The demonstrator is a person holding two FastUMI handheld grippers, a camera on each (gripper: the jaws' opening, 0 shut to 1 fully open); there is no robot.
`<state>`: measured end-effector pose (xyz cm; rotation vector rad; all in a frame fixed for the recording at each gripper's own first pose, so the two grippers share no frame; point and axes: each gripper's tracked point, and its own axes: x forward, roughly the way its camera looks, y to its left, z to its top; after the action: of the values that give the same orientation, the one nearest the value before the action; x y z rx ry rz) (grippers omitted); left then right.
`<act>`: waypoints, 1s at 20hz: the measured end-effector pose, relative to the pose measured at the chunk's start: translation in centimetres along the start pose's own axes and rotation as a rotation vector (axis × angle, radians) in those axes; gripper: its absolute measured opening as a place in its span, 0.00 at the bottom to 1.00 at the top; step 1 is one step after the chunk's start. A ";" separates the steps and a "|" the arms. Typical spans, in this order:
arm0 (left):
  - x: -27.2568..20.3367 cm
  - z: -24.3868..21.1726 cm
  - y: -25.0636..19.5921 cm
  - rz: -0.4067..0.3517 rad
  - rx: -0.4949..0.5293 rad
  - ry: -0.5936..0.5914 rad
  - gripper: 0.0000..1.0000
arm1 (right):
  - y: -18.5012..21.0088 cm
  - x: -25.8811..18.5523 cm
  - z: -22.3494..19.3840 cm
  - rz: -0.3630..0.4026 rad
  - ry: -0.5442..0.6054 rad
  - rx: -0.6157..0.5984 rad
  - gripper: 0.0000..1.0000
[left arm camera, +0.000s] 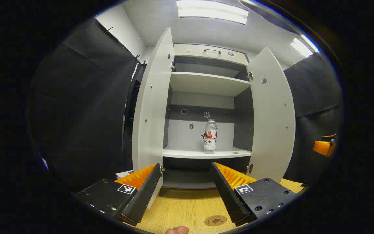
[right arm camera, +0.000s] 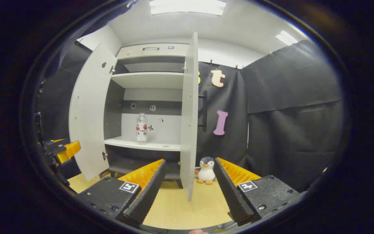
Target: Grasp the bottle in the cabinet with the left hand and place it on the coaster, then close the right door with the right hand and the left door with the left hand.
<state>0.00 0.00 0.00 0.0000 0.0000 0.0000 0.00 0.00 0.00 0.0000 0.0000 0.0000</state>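
Observation:
A clear bottle (left arm camera: 209, 136) with a red and white label stands upright on the middle shelf (left arm camera: 206, 152) of the white cabinet, whose left door (left arm camera: 153, 107) and right door (left arm camera: 273, 120) both stand open. A round brown coaster (left arm camera: 215, 220) lies on the wooden table just in front of my left gripper (left arm camera: 185, 188), which is open and empty, well short of the cabinet. In the right gripper view the bottle (right arm camera: 141, 128) sits on the shelf, and my right gripper (right arm camera: 188, 185) is open with the right door's edge (right arm camera: 189, 130) between its fingers' line of sight. The other gripper (right arm camera: 62, 151) shows at the left.
A small plush penguin (right arm camera: 205, 170) sits on the table beside the cabinet's right side. An upper shelf (left arm camera: 208, 83) is bare. A fingertip (left arm camera: 178, 230) shows at the bottom edge. The other gripper (left arm camera: 325, 146) shows at the far right.

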 end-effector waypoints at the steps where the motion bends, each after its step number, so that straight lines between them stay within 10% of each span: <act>1: 0.0 0.0 0.1 0.002 0.003 0.001 0.95 | 0.0 0.0 -0.1 -0.003 -0.001 0.002 0.96; 20: 0.3 -0.9 -0.1 0.010 0.000 0.039 0.95 | 0.1 -0.3 -0.5 0.060 0.033 0.019 0.96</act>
<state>0.30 -0.07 -0.91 0.0000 0.0392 0.0103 -0.30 0.11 -0.50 0.0190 0.0328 0.0599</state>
